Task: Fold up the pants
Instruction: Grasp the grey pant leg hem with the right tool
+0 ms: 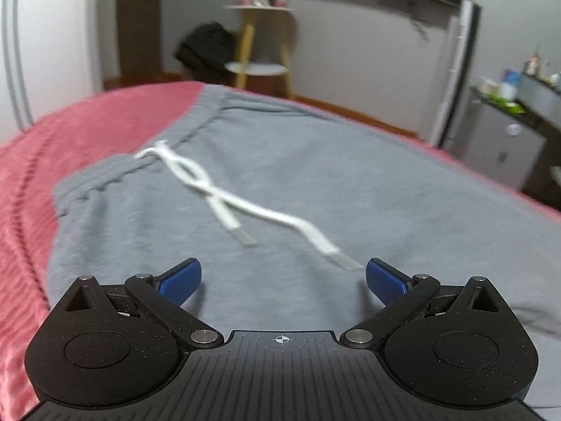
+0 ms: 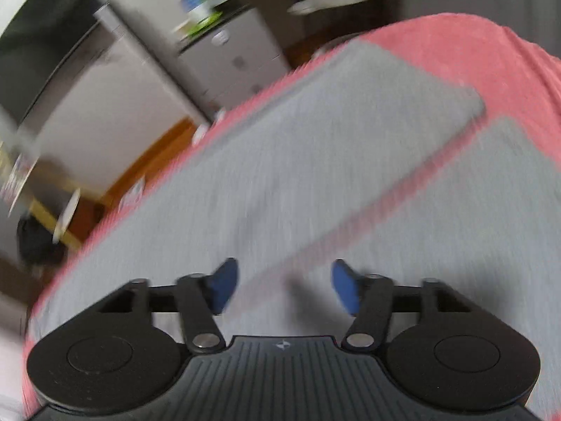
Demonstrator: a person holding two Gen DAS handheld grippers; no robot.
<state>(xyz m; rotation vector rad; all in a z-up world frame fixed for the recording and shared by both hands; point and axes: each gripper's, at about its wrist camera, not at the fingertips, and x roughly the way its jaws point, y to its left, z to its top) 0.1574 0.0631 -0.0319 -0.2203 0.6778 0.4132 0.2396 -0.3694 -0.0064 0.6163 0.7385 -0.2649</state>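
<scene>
Both grippers are spread wide and hold nothing. Left gripper (image 1: 283, 282) hovers low over the waist end of the grey pants (image 1: 280, 182), which lie flat on the pink bedspread (image 1: 70, 133); right gripper (image 2: 284, 286) hangs above the gap between the two legs (image 2: 315, 147), in a blurred view. The loose white drawstring (image 1: 224, 193) trails just ahead of the left gripper and could get pinched with the cloth, bunching the fold. A shallow pinch may catch only the top layer, or bedspread too. No brand, label or writing can be read anywhere.
</scene>
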